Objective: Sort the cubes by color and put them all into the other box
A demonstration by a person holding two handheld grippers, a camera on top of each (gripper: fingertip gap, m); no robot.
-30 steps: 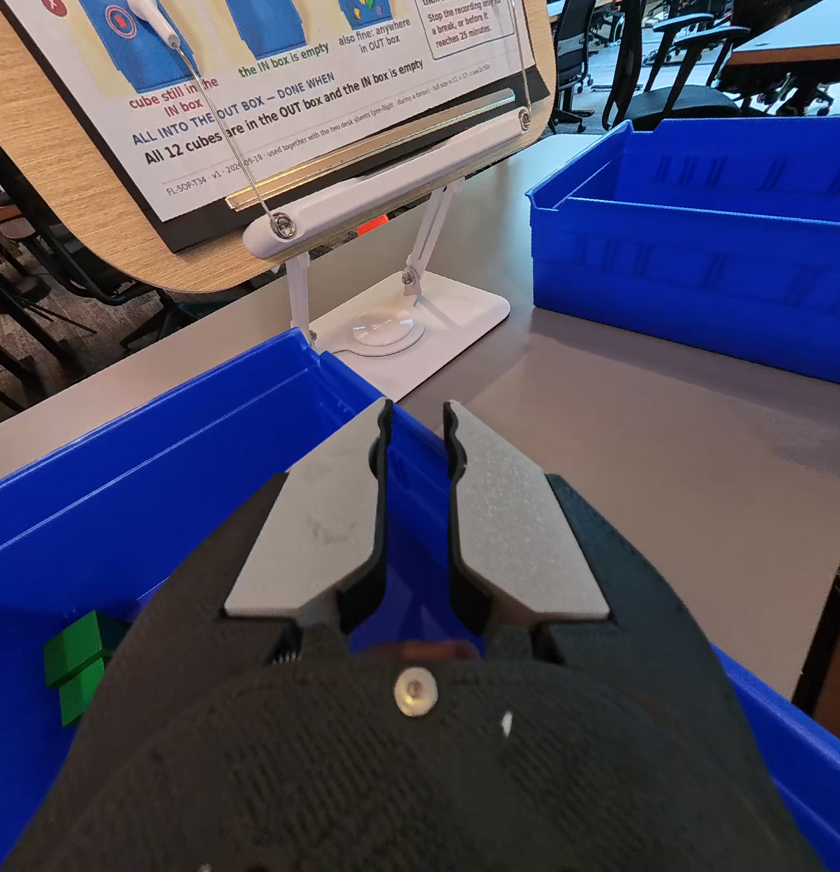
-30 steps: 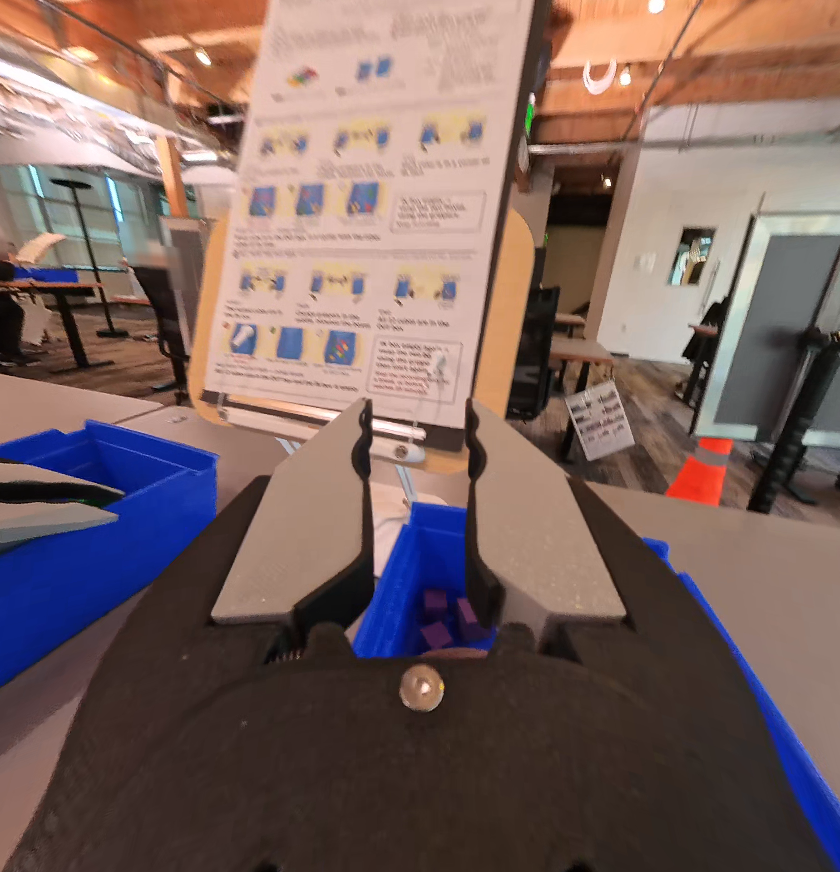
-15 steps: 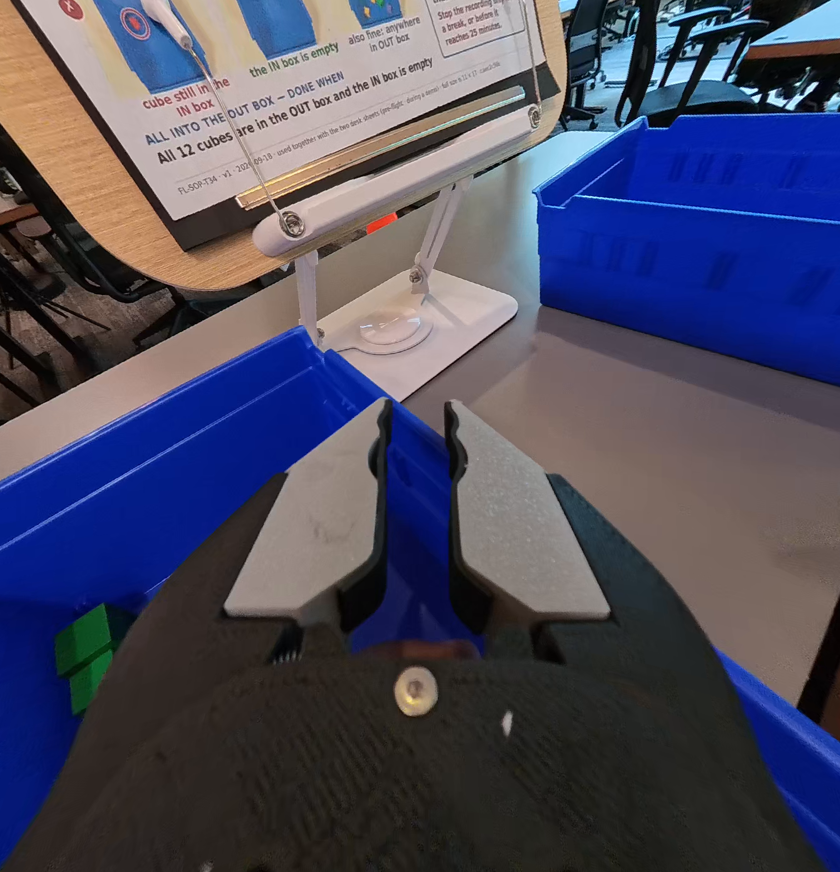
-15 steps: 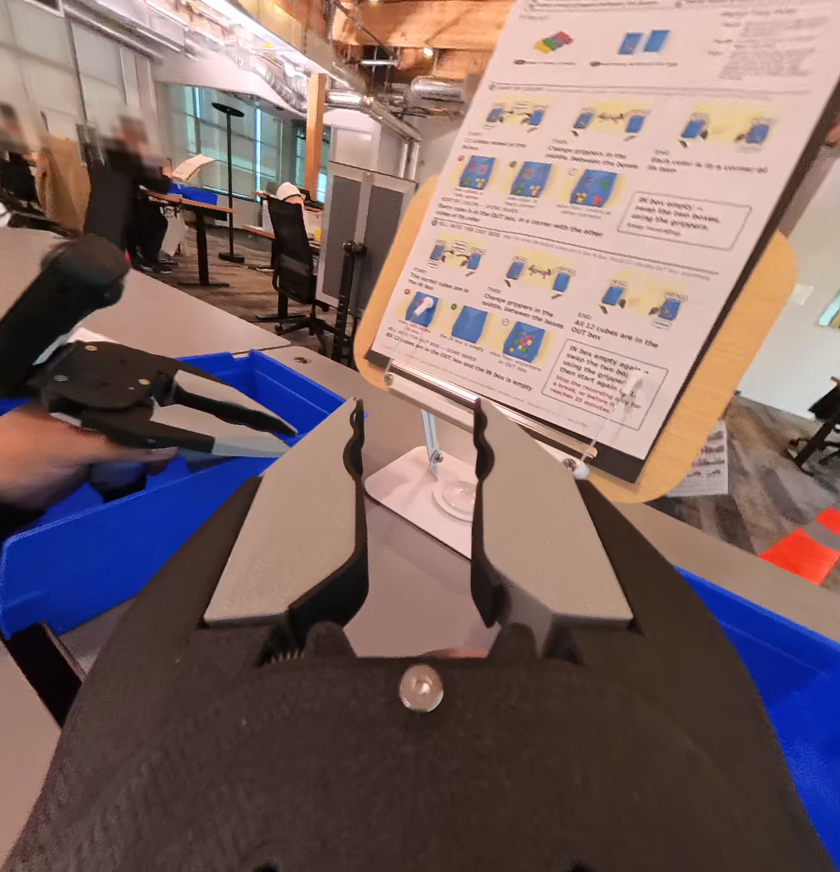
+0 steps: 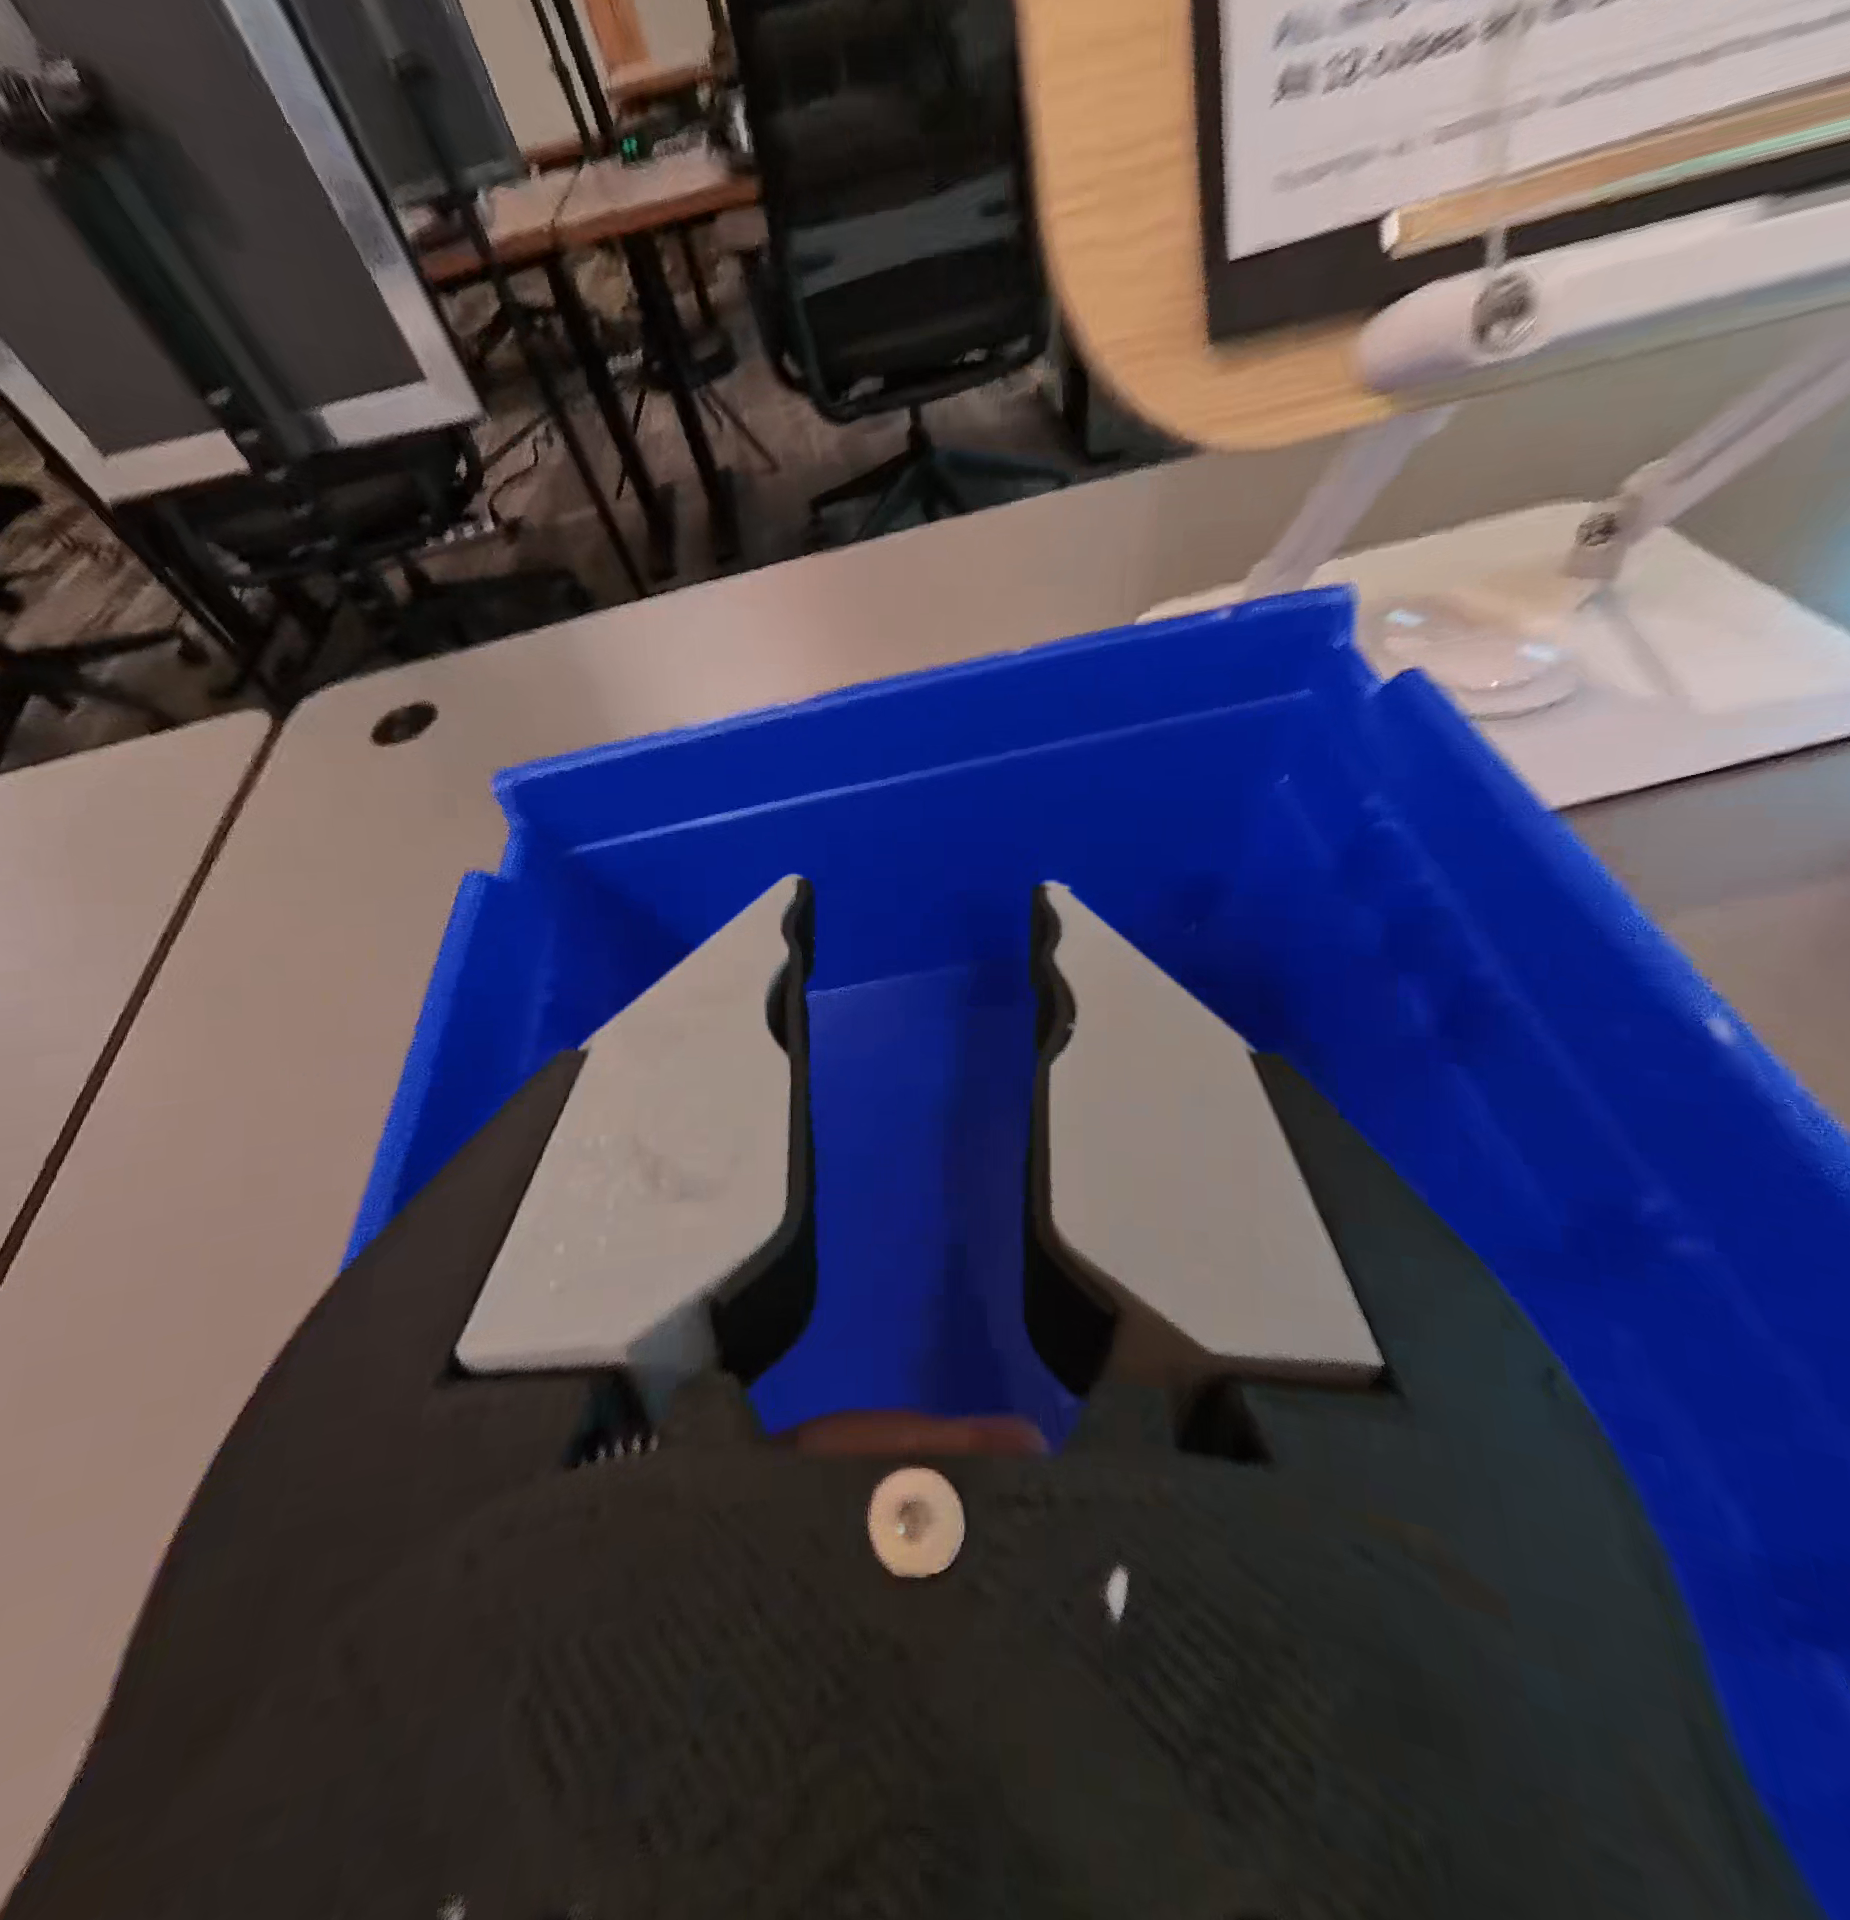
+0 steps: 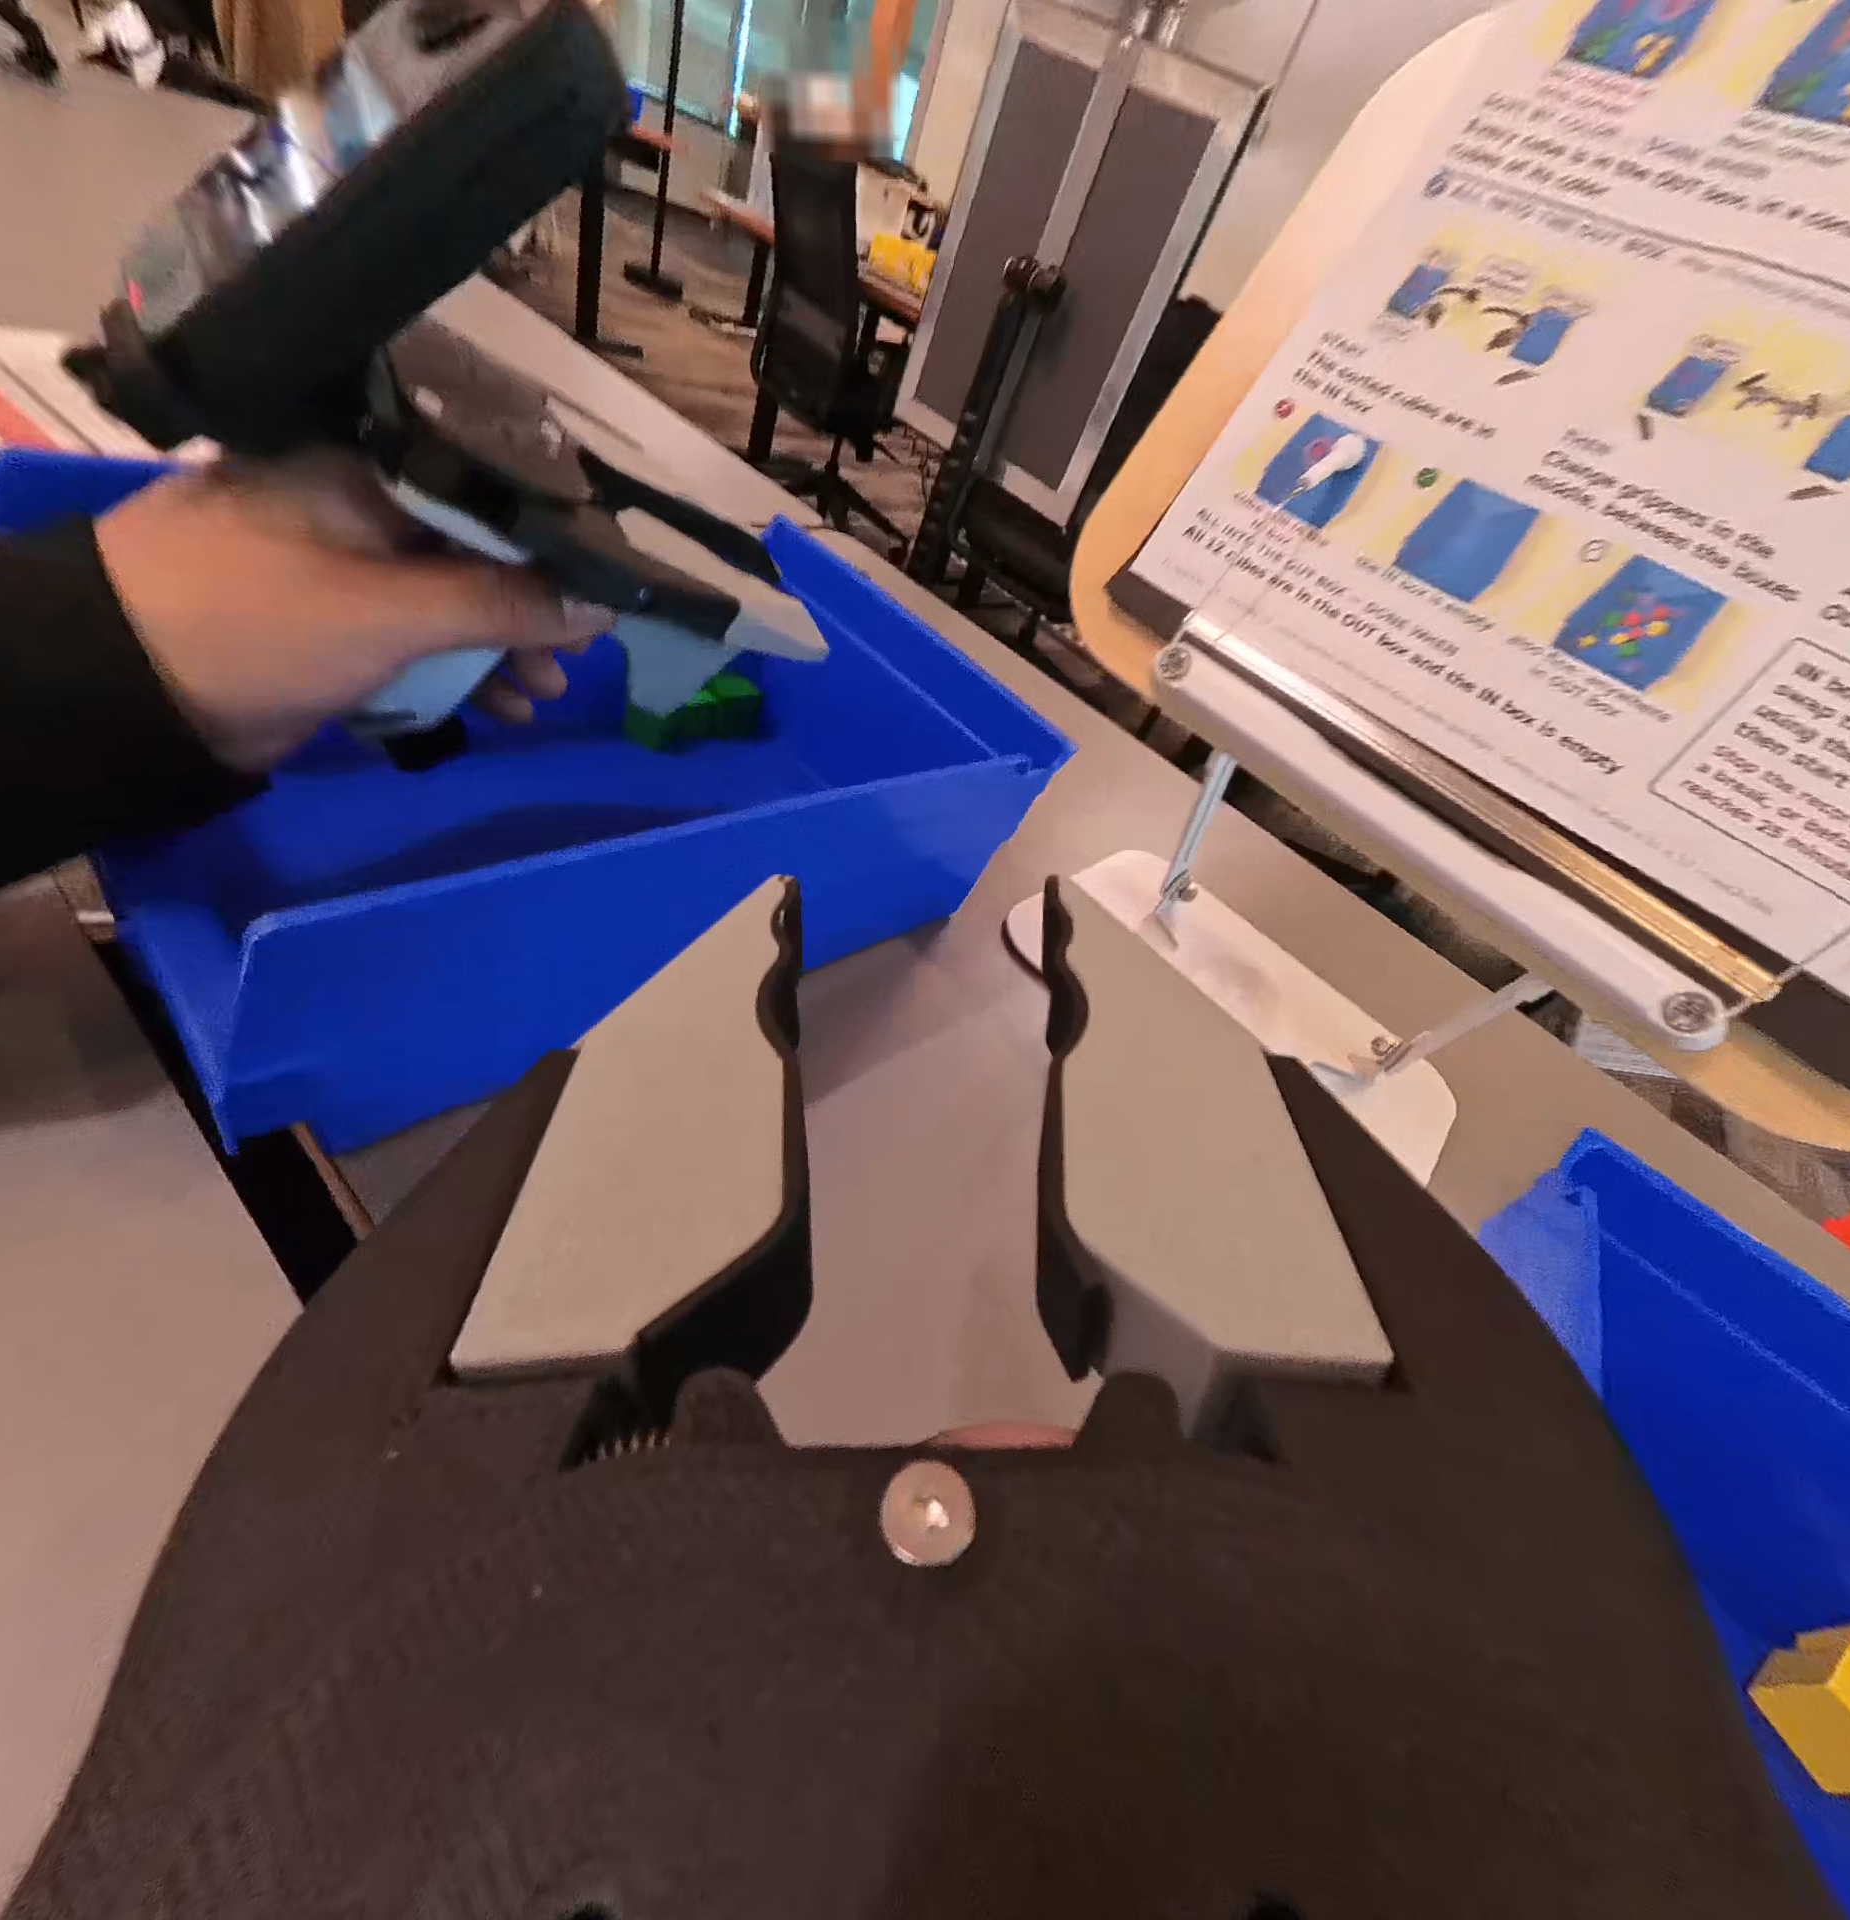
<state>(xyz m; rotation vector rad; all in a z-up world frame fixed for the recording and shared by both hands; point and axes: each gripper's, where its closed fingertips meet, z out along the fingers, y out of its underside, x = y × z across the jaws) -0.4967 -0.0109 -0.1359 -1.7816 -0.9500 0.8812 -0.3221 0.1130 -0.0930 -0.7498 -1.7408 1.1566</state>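
Note:
My left gripper [image 5: 921,894] is open with nothing between its fingers, above the inside of a blue box [image 5: 900,717] near its far wall. The right wrist view shows it [image 6: 755,623] in a person's hand over that same box [image 6: 588,935], just above several green cubes [image 6: 708,712] near the box's far end. My right gripper [image 6: 916,894] is open with nothing in it, over the grey table [image 6: 921,1195] between the two boxes. A second blue box [image 6: 1731,1351] at the lower right holds a yellow cube [image 6: 1825,1714].
A white stand holding an instruction sheet [image 6: 1523,520] rises behind the boxes, with its base [image 6: 1243,997] on the table between them. It also shows in the left wrist view [image 5: 1627,665]. Office chairs and desks [image 5: 900,260] stand beyond the table.
My left gripper's jaws have opened wider, and it has turned left toward the box's far wall; the green cubes have left its view. My right gripper has swung left, from the right box to over the table.

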